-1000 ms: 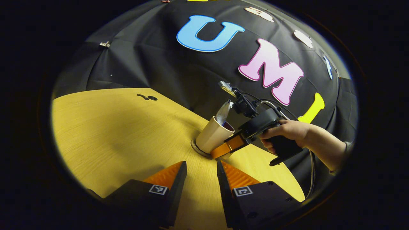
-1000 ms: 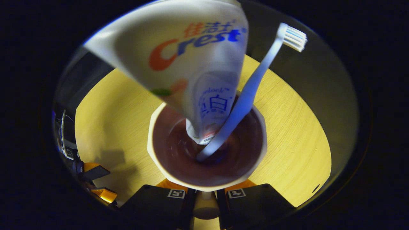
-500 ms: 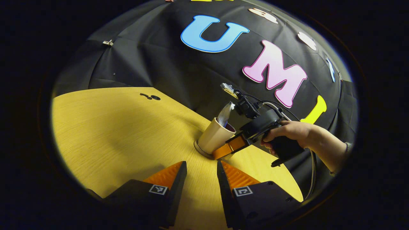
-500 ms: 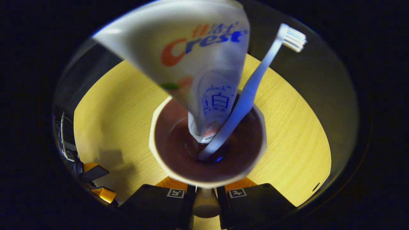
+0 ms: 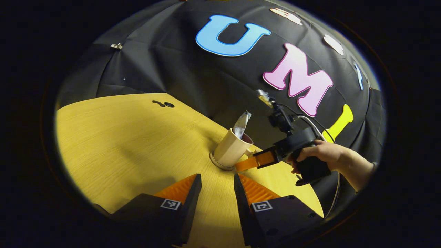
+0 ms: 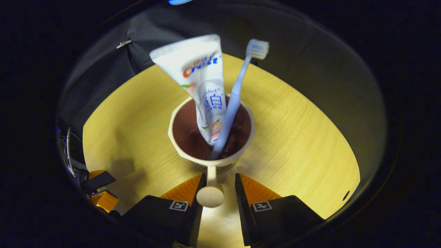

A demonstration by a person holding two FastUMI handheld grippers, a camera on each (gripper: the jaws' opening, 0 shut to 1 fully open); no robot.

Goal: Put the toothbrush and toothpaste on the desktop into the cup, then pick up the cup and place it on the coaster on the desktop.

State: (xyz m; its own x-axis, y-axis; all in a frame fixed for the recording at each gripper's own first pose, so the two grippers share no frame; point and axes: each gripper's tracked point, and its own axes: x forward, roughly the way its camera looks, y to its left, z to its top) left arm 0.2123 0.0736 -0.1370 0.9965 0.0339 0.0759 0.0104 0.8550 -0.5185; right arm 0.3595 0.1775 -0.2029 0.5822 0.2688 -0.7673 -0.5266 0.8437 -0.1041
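left gripper view: the left claw [image 5: 215, 193] hangs over the near part of the yellow counter [image 5: 120, 137], its fingers parted with nothing between them. farther off, near the counter's far edge, the cream cup [image 5: 231, 148] stands on a dark round coaster [image 5: 216, 163]. the toothpaste [image 5: 240, 124] pokes up out of the cup. to the right of the cup a hand [image 5: 322, 155] holds the right claw [image 5: 248, 163], whose fingers point at the cup's right side, close to it; from here i cannot tell whether they touch it.

right gripper view: the cup [image 6: 211, 132] sits just beyond the right claw [image 6: 216, 193], with the toothpaste [image 6: 203, 82] and the toothbrush [image 6: 237, 93] both standing in it, leaning toward the far side. the cup's handle [image 6: 211, 191] lies in the gap between the two fingers, which stand apart with bare counter [image 6: 293, 131] showing on each side of the handle, so the claw looks open and has hold of nothing. the left claw [image 6: 98, 189] shows at the near left.

judged from this, both items are in the cup and the cup is set on the coaster; what seems left is only to draw the right claw clear of the handle.
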